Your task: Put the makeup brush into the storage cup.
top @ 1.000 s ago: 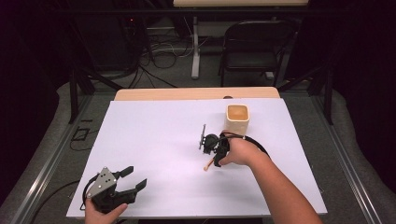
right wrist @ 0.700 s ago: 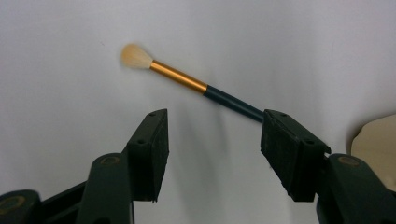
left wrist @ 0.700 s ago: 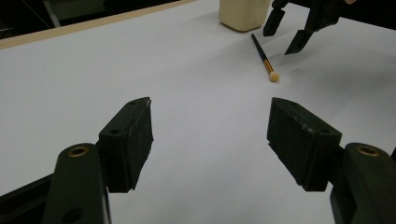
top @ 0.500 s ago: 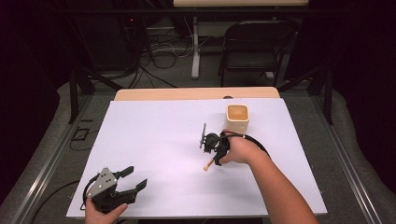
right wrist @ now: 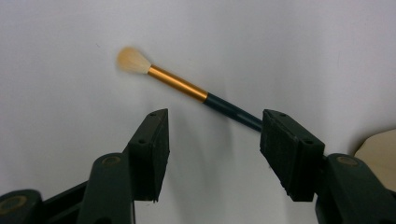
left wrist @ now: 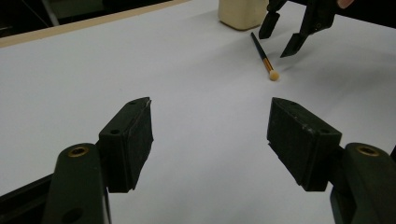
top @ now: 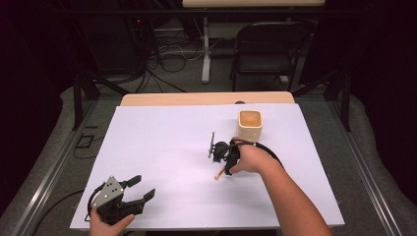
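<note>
A small brush point(right wrist: 177, 83) lies flat on the white sheet, with a cream tuft, a gold ferrule and a dark handle. My right gripper point(right wrist: 215, 121) hovers open just above it, one jaw on either side of the handle, not touching it. From above, the right gripper point(top: 223, 157) hangs over the brush point(top: 219, 173) near the sheet's middle. My left gripper point(top: 142, 187) rests open at the near left corner with nothing between its jaws. The left gripper point(left wrist: 210, 107) faces the brush point(left wrist: 267, 63) and the right gripper point(left wrist: 279, 41) across bare sheet.
A cream square cup point(top: 251, 125) stands upright just beyond the right gripper, and its base point(left wrist: 240, 14) is close to the brush handle's end. The white sheet point(top: 162, 142) covers the table. A folding chair point(top: 268, 51) and cables are on the floor behind.
</note>
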`<state>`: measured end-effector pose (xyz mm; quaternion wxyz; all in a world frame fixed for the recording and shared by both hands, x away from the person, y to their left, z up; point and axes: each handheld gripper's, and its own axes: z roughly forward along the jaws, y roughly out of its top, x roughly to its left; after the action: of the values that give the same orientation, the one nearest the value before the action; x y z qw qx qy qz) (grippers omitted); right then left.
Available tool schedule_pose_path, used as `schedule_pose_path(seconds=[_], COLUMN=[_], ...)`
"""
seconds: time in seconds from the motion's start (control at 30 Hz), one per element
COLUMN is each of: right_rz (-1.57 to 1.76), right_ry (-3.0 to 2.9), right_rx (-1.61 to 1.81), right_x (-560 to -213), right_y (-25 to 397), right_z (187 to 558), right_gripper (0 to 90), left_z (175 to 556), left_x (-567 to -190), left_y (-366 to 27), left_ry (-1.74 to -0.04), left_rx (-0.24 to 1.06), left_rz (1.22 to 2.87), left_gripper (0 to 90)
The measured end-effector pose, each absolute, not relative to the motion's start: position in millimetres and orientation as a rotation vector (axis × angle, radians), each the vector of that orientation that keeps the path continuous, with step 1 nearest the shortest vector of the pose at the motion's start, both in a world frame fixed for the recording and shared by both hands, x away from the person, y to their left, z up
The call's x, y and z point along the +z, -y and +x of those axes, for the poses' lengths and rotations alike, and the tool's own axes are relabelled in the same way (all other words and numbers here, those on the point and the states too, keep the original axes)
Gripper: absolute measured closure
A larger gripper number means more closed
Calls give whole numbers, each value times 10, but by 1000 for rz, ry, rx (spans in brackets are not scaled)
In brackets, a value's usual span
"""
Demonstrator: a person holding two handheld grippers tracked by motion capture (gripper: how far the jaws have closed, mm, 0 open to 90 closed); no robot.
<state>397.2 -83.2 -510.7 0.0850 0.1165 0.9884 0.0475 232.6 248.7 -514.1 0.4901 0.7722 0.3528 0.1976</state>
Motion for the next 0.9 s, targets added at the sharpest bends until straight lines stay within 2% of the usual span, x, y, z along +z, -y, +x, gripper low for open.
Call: schedule_pose_path(seconds=[0.9], right_rz=[238], right_ry=[-2957], right_rx=[121], right_x=[-5228], right_y=[735], right_z=[3973], right_gripper=[452], left_z=[2326], left_x=[-5151], left_y=[-2481], left_ry=[-862], left_rx=[472], left_rz=[1876], left_gripper=[312])
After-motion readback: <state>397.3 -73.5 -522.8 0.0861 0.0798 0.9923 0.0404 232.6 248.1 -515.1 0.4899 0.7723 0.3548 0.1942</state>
